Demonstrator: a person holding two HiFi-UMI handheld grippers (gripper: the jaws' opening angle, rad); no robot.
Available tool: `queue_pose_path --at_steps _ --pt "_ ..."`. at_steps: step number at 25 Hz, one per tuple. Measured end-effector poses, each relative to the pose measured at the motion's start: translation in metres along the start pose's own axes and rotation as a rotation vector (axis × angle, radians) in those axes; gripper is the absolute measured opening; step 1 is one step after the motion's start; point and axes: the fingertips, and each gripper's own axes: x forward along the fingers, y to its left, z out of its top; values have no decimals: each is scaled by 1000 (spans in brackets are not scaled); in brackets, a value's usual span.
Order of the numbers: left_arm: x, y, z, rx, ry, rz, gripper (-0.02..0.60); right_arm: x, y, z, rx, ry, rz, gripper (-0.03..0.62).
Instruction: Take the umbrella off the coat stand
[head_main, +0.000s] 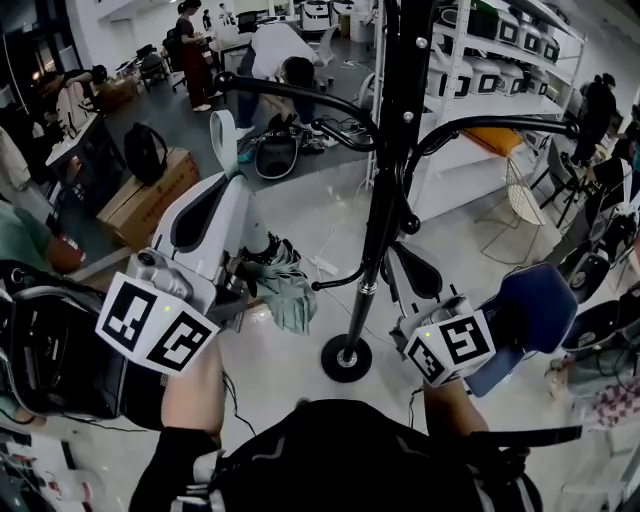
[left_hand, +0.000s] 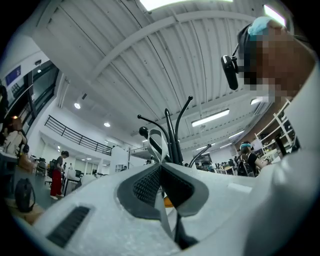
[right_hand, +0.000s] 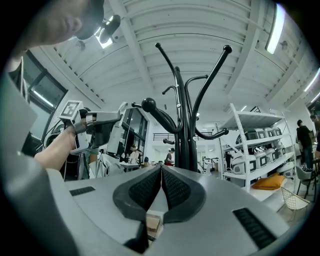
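Observation:
The black coat stand (head_main: 400, 150) rises in the middle, its round base (head_main: 347, 358) on the pale floor. My left gripper (head_main: 232, 172) is shut on the umbrella's white strap loop (head_main: 222, 130), which stands just under the knob of a curved hook (head_main: 290, 95). The folded grey-green umbrella (head_main: 280, 285) hangs below that gripper, left of the pole. In the left gripper view the strap (left_hand: 156, 145) is pinched at the left gripper's (left_hand: 160, 164) jaw tips. My right gripper (head_main: 400, 255) is shut on nothing beside the pole; the right gripper (right_hand: 161, 167) faces the stand (right_hand: 185, 125).
White shelves (head_main: 480, 60) with boxed appliances stand right of the stand, a wire chair (head_main: 525, 200) beside them. A cardboard box (head_main: 150, 195) and a black backpack (head_main: 145, 150) lie at the left. People work at the back (head_main: 280, 60). Cables cross the floor.

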Motion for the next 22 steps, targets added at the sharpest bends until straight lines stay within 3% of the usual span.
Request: queue_pose_path --at_steps 22 --pt "-14 -60 -94 -136 107 -139 12 -17 -7 -3 -6 21 -23 8"
